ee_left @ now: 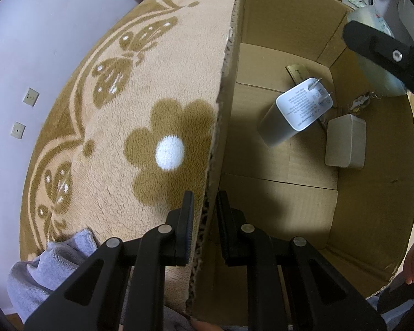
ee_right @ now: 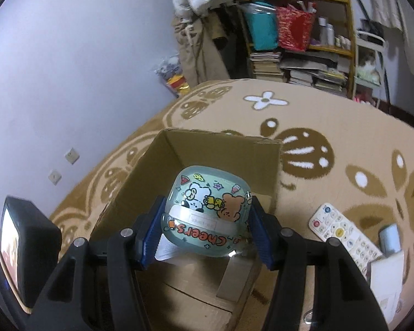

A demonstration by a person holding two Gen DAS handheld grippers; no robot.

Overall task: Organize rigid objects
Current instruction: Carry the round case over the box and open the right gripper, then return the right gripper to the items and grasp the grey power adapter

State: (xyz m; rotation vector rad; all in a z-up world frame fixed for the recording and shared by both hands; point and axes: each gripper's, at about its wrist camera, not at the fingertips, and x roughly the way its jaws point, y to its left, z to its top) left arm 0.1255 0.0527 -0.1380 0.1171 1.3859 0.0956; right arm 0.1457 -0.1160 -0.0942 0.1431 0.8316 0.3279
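I had the right gripper closed on a pale green case printed with cartoon bears and the word "Cheers", its blue pads pressed against both sides, and it hung above the open cardboard box that sat on the patterned rug. From the left wrist view the same case showed only as a pale blur at the upper right, above the box's far corner. My left gripper straddled the near wall of the box, one finger outside over the rug and one inside, with the jaws narrowly apart; whether they actually pinched the cardboard I could not tell, though I took it to be steadying the box.

Inside, on the floor of the box, lay a white charger with its prongs up, a small beige box just beside it, and a flat tan item behind them. A little charm showed near the right wall.

I judged this to be the placing step: the case carried over, not yet lowered. The next move called for bringing it down into a bare patch of the box floor, clear of the charger, then opening. A white remote and a small blue-grey item waited on the rug to the right, likely next in line.
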